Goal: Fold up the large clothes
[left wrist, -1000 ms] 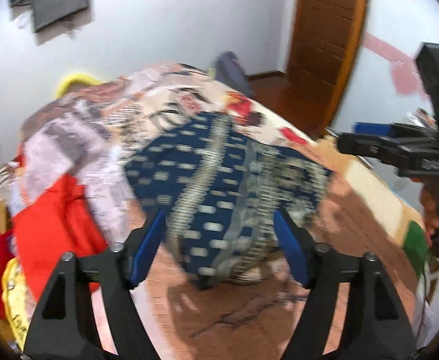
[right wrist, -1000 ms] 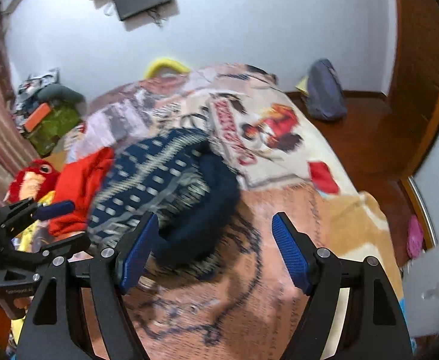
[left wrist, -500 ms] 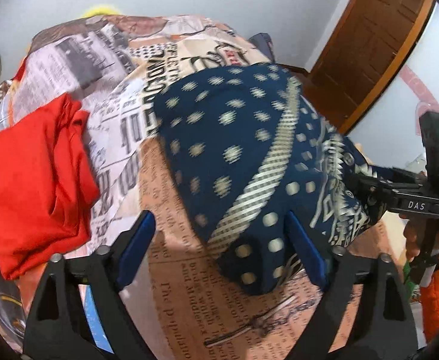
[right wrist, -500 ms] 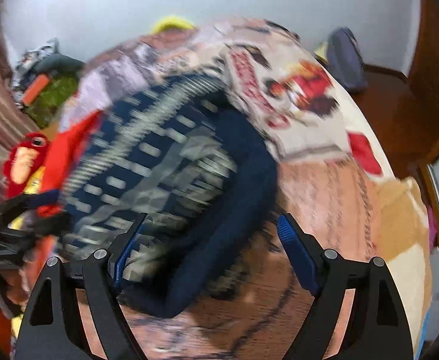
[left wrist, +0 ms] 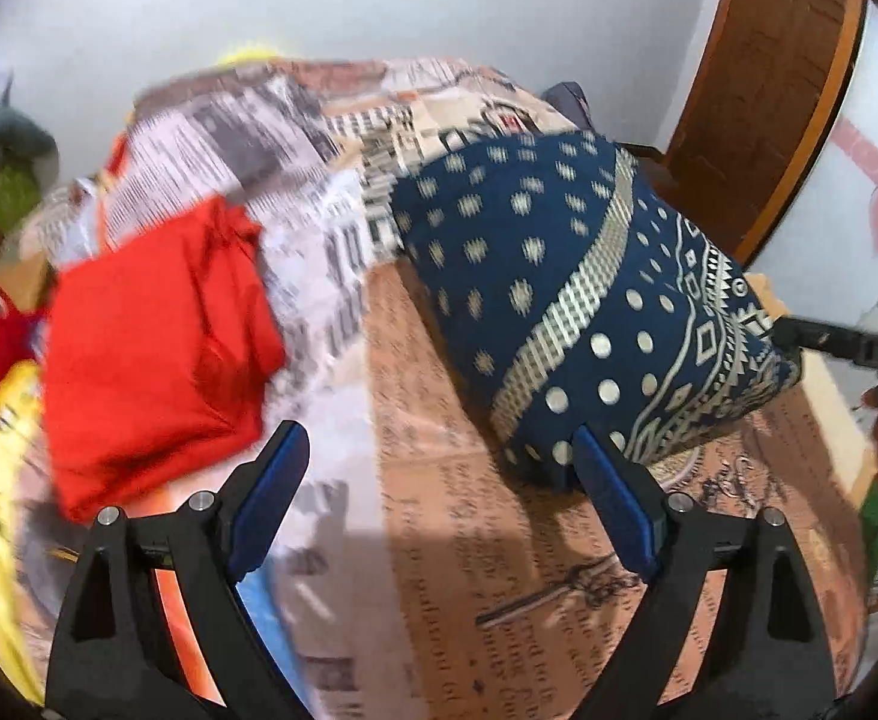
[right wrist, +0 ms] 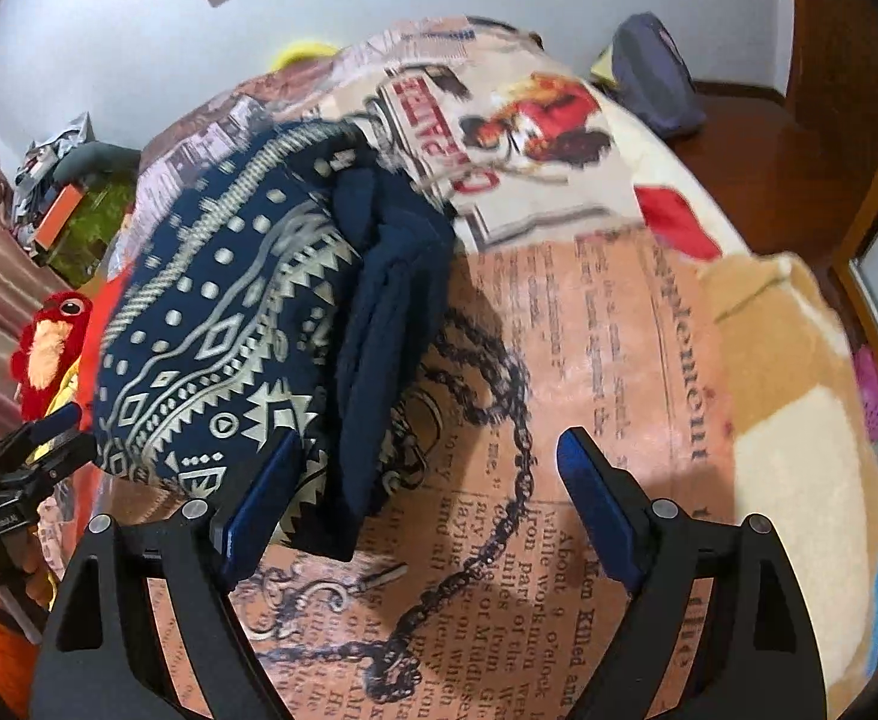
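Folded navy white-patterned garment (left wrist: 565, 300) rests on the newspaper-print bedspread (left wrist: 439, 540); right gripper (right wrist: 420, 498) opening and left gripper (left wrist: 439, 492) apart, both empty, released at its six-o'clock edge.

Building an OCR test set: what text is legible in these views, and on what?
"Men Killed": newspaper-print bedsheet, right wrist view, rotated.
"upplement": same bedsheet, large rotated heading, first letter unclear.
Red headline beside the cartoon figure on the bedsheet: blurred, unreadable.
Body columns of print, both views: too small or blurred.
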A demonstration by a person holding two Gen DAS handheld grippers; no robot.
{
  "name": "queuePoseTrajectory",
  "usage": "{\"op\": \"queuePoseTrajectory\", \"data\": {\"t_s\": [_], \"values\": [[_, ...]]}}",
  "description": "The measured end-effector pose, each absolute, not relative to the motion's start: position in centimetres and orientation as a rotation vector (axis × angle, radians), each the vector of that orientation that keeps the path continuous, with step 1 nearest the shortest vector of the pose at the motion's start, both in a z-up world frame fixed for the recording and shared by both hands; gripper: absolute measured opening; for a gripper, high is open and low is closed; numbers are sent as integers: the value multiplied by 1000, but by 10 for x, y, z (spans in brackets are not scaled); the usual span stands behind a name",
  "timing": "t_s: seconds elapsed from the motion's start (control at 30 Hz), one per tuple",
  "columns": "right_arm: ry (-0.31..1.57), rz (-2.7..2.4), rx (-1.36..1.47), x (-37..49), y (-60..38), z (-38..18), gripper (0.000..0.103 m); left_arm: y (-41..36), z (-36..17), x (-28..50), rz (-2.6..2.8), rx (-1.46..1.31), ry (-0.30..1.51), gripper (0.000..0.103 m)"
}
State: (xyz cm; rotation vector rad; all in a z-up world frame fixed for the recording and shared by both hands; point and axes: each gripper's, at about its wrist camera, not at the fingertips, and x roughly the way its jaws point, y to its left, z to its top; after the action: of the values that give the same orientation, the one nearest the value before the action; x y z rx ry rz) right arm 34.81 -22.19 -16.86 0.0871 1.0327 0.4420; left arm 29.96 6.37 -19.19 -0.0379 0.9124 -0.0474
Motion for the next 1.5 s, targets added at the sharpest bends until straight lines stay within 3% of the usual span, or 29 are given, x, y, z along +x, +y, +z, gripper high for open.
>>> {"op": "queuePoseTrajectory", "data": {"t_s": [0.27, 0.67, 0.87, 1.1, 1.13, 1.2, 1.23, 1.33, 1.5], "values": [[989, 525, 153, 374, -203, -146, 85, 82, -156, 330, -104, -159, 840, 90], [1208, 593, 348, 429, -203, -221, 86, 101, -246, 411, -391, -691, 1054, 91], [1256, 688, 447, 453, -201, -243, 90, 90, -256, 433, -403, -719, 1071, 100], [1274, 744, 495, 469, -190, -250, 92, 87, -272, 448, -426, -767, 1110, 101], [1273, 744, 494, 469, -188, -249, 91, 87, -272, 448, -425, -773, 1109, 100], [1272, 752, 503, 468, -187, -247, 76, 87, -267, 444, -419, -761, 1103, 93], [1273, 771, 523, 467, -188, -245, 61, 87, -264, 442, -417, -753, 1101, 91], [1272, 767, 535, 458, -186, -233, 43, 86, -253, 434, -409, -723, 1099, 78], [1265, 752, 448, 439, -167, -204, 34, 90, -217, 409, -407, -664, 1062, 70]]}}
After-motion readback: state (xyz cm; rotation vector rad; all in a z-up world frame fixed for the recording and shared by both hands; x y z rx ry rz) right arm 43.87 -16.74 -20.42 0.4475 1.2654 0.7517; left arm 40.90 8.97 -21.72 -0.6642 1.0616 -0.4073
